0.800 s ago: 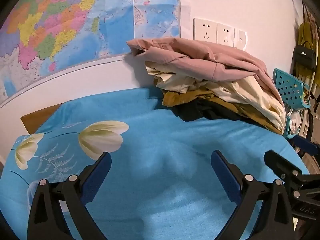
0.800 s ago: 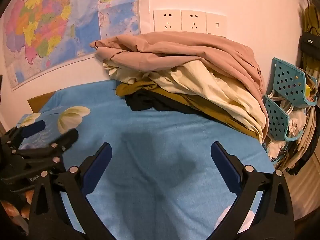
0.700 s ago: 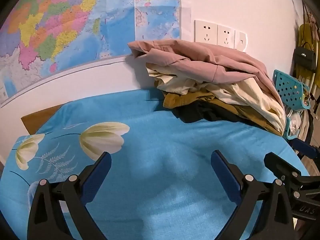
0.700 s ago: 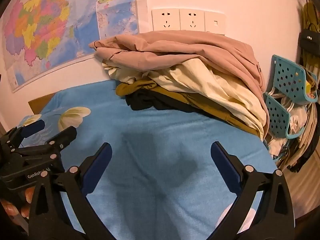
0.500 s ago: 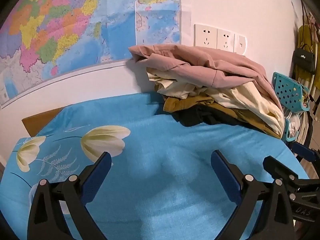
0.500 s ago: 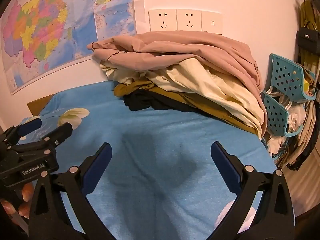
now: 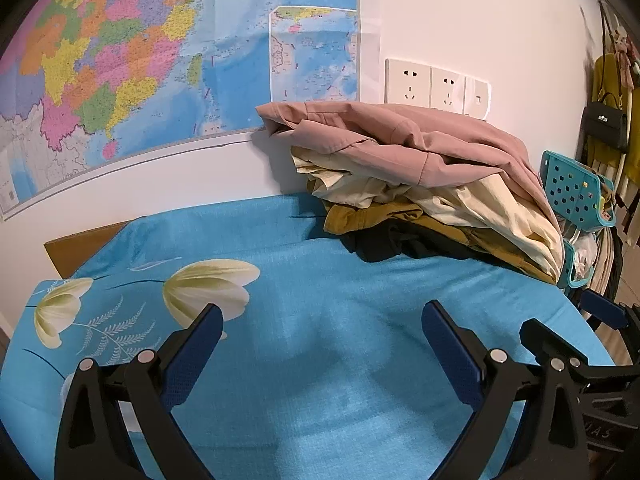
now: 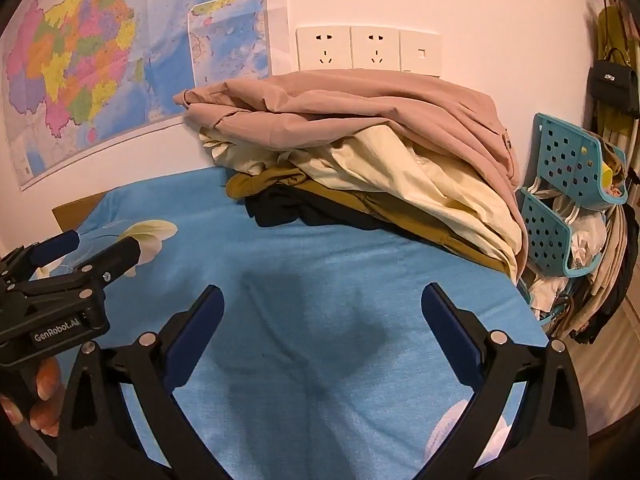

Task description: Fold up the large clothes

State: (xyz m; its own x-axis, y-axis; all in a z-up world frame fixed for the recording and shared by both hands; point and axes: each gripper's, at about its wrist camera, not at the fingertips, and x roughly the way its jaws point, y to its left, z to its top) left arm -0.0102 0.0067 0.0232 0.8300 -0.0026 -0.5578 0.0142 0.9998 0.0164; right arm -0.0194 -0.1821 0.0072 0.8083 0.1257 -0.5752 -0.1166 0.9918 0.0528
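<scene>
A pile of large clothes lies at the far side of the blue floral sheet (image 7: 320,280), against the wall. A dusty pink garment (image 7: 400,144) tops it, over a cream one (image 7: 480,208), a mustard one (image 7: 372,216) and a black one (image 7: 384,240). My left gripper (image 7: 322,320) hovers open over bare sheet, short of the pile. My right gripper (image 8: 322,300) is also open and empty, closer to the pink garment (image 8: 360,112). Each gripper shows in the other's view: the left gripper (image 8: 102,242) at the left edge, the right gripper (image 7: 560,314) at the right edge.
A map (image 7: 140,60) and wall sockets (image 8: 368,48) are on the wall behind the pile. Teal perforated baskets (image 8: 568,168) with more clothes stand off the sheet's right edge. A black bag (image 8: 612,84) hangs beyond. A hand (image 8: 44,400) holds the left gripper.
The pile sits slightly lower in the left wrist view, so that gripper has shifted a little. In the right wrist view the left gripper has edged leftward. Both stay open and empty.
</scene>
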